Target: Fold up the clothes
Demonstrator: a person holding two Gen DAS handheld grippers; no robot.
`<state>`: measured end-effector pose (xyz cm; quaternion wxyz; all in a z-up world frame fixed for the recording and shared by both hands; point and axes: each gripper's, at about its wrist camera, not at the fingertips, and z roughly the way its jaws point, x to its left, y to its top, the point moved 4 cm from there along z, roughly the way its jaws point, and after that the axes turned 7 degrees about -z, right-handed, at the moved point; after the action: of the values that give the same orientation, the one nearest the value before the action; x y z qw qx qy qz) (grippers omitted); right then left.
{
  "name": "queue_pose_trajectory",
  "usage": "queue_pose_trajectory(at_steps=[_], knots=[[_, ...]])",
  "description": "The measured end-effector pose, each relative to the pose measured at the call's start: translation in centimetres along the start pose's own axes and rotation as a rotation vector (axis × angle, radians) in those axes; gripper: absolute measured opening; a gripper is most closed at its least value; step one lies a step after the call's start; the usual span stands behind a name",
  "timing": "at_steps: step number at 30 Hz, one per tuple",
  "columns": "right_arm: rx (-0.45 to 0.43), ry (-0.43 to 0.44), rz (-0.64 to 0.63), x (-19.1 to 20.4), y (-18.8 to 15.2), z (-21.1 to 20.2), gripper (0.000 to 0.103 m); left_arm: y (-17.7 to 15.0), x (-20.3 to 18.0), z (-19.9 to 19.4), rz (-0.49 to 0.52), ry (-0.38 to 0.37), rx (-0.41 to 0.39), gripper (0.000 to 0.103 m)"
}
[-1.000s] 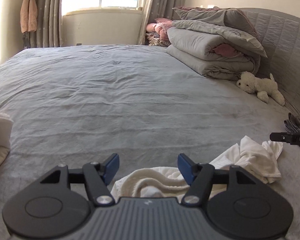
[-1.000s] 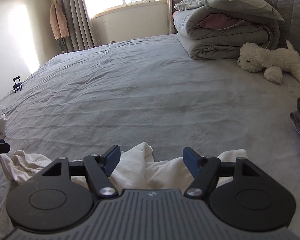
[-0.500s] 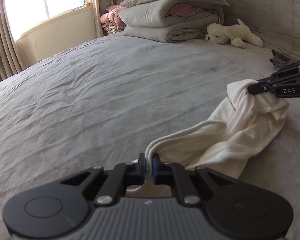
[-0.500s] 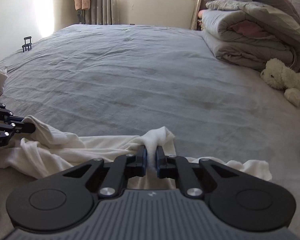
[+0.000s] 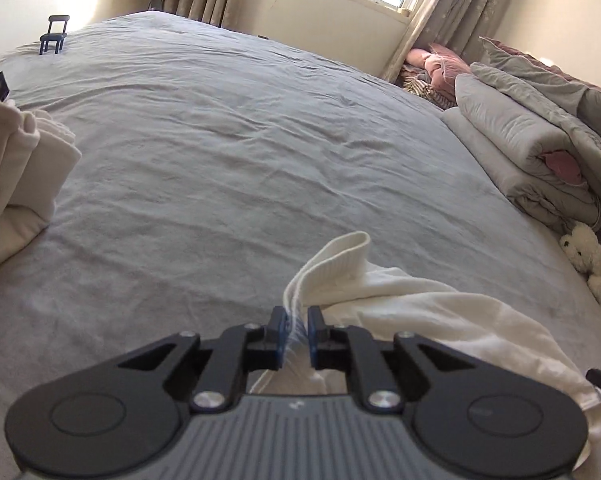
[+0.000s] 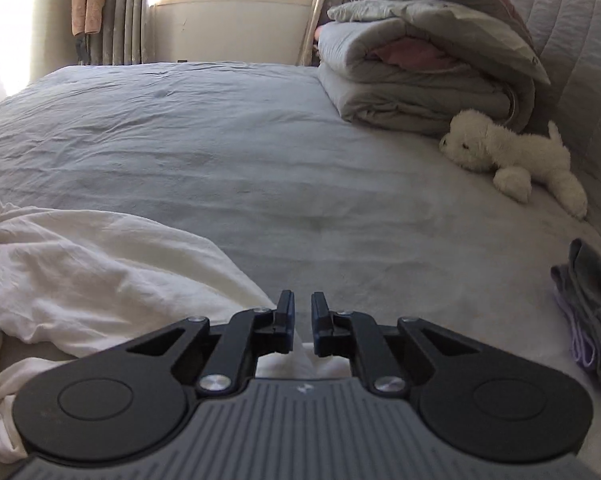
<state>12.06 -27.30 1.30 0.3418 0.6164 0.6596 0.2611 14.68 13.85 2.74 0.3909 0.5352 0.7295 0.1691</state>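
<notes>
The left tongs (image 5: 297, 330) are pinching a ribbed edge of the white garment (image 5: 420, 312), the fabric visibly caught between the narrowed blue pads, with a looped hem standing up just beyond them. From there the garment is trailing off to the right across the near part of the grey bed (image 5: 240, 152), bunched and creased rather than laid flat.

The right tongs (image 6: 302, 326) are drawn almost together, and a small peak of white cloth is showing in the slot behind the tips; they appear to be gripping the garment's other end, though the contact itself is mostly hidden by the tool body. In the right wrist view the rest of the cloth is spreading to the left in loose, rumpled folds on the bed.

As a judgement, the folding of this piece is only beginning: both ends are being held, but no crease line, no flat spread and no fold is showing yet. Spreading it out, smoothing it and making the folds all seem to be left.

At the far left a stack of cream cloth (image 5: 24, 176) is lying on the bed, possibly pieces already folded. Near the right edge some grey and lilac clothes (image 6: 588, 304) are waiting in a small heap, with a white plush dog (image 6: 504, 156) and rolled duvets (image 6: 420, 72) further back.
</notes>
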Motion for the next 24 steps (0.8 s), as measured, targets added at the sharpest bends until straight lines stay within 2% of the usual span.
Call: queue_pose_trajectory(at_steps=[1, 2, 3, 4, 9, 13, 15, 16, 17, 18, 20, 24], knots=[[0.016, 0.023, 0.029, -0.3, 0.1, 0.0, 0.03, 0.1, -0.2, -0.3, 0.004, -0.014, -0.012, 0.032], [0.022, 0.024, 0.039, -0.5, 0.1, -0.1, 0.042, 0.0, -0.8, -0.7, 0.032, -0.017, -0.029, 0.049], [0.023, 0.014, 0.04, -0.7, 0.1, -0.2, 0.068, -0.1, -1.3, -0.7, 0.066, -0.01, -0.036, 0.055], [0.024, 0.005, 0.041, -0.8, 0.1, -0.4, 0.075, -0.3, -1.7, -0.6, 0.103, 0.0, -0.035, 0.06], [0.093, -0.036, 0.088, -2.2, -1.2, -0.9, 0.076, -0.9, -0.9, 1.1, 0.136, 0.078, 0.026, 0.061], [0.172, 0.051, 0.237, -4.3, -3.1, -0.9, 0.076, -1.4, 0.2, 2.2, 0.108, 0.115, 0.058, 0.06], [0.175, 0.097, 0.232, -3.8, -3.4, -1.0, 0.076, -1.8, 0.0, 2.3, 0.139, 0.121, 0.047, 0.038], [0.167, 0.108, 0.203, -3.2, -3.3, -1.0, 0.062, -2.0, -0.3, 2.2, 0.165, 0.118, 0.044, 0.021], [0.155, 0.114, 0.172, -2.6, -3.1, -0.9, 0.043, -2.0, -0.5, 2.1, 0.171, 0.118, 0.039, 0.019], [0.141, 0.112, 0.153, -2.2, -2.8, -1.0, 0.004, -2.0, -0.7, 1.9, 0.173, 0.114, 0.035, 0.017], [0.093, 0.095, 0.138, -1.8, -2.1, -1.4, 0.005, -1.3, -0.5, 1.0, 0.135, 0.1, 0.019, 0.006], [-0.133, 0.039, 0.096, -2.0, 0.3, -5.0, 0.001, 1.3, 1.4, -1.6, 0.025, 0.095, -0.06, 0.006]])
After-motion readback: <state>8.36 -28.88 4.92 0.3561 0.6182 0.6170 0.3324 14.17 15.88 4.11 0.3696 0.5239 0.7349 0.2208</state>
